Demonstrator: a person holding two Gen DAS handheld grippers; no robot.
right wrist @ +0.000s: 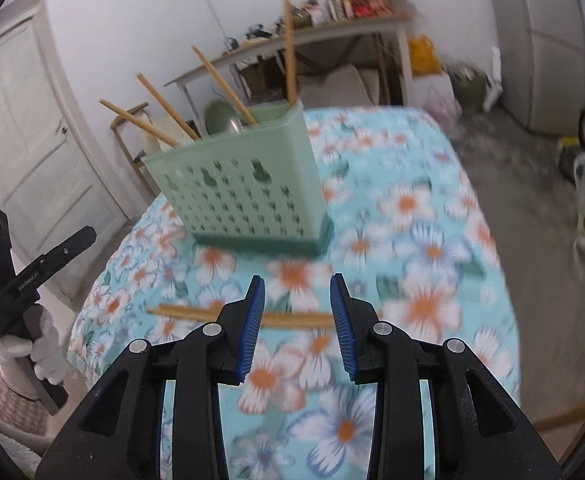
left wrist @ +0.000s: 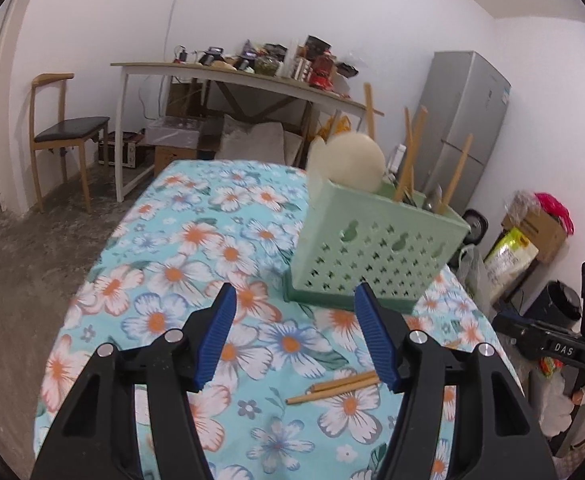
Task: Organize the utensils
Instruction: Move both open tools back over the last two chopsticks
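Right wrist view: holder (right wrist: 248, 188) nearly stocked, 2 chopsticks (right wrist: 292, 319) remain on the desk (right wrist: 432, 216); both grippers' fingers (right wrist: 255, 320) open, empty.

**Even indoor light, one view smeared**

Soft, diffuse room light fills both views; the white walls read bright, with no hard shadows or glare. Fisheye bending curves straight lines toward the dark, vignetted corners. The left wrist view is fairly sharp. The right wrist view is motion-blurred, worst on the floral tablecloth (right wrist: 412, 208) and the floor (right wrist: 532, 184).
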